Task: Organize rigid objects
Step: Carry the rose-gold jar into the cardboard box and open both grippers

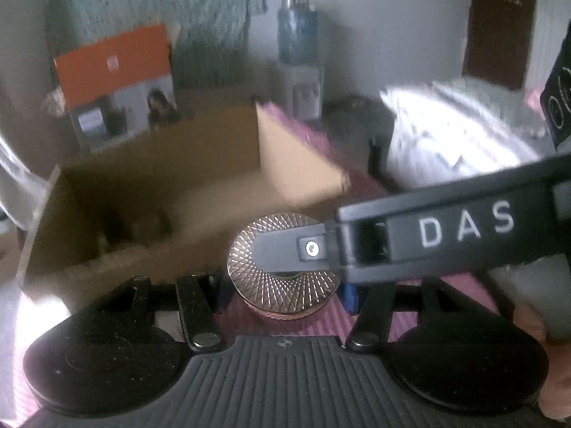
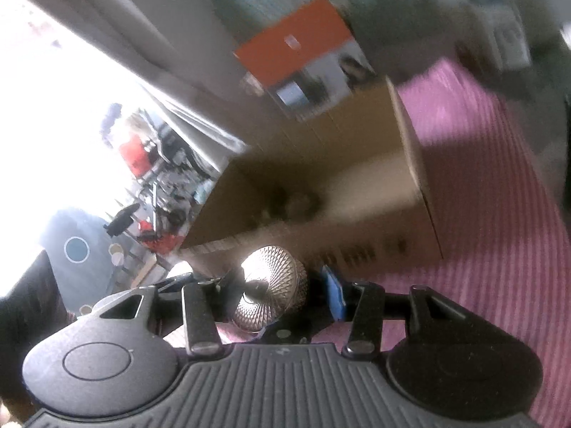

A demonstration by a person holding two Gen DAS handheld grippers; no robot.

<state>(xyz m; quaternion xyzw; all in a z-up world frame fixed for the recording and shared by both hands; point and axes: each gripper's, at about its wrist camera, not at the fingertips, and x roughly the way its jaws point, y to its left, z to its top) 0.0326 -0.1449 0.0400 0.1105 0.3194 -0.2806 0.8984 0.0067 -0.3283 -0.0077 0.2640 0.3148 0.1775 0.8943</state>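
A round rose-gold case (image 1: 283, 278) with an engraved lid sits between my left gripper's jaws (image 1: 283, 294), which close on its sides above the pink ribbed mat. My right gripper (image 2: 274, 292) also closes on the same case (image 2: 267, 287), held on edge in the right wrist view. A finger of the right gripper, marked DAS (image 1: 464, 230), reaches across the case's lid in the left wrist view. An open cardboard box (image 1: 150, 192) stands just beyond the case, also seen in the right wrist view (image 2: 321, 192), with dark small items blurred inside.
An orange and white product box (image 1: 117, 82) leans behind the cardboard box. A blue pen holder (image 1: 296, 32) stands on a white box at the back wall. A white patterned bundle (image 1: 453, 132) lies to the right. The pink mat (image 2: 492, 164) extends right of the box.
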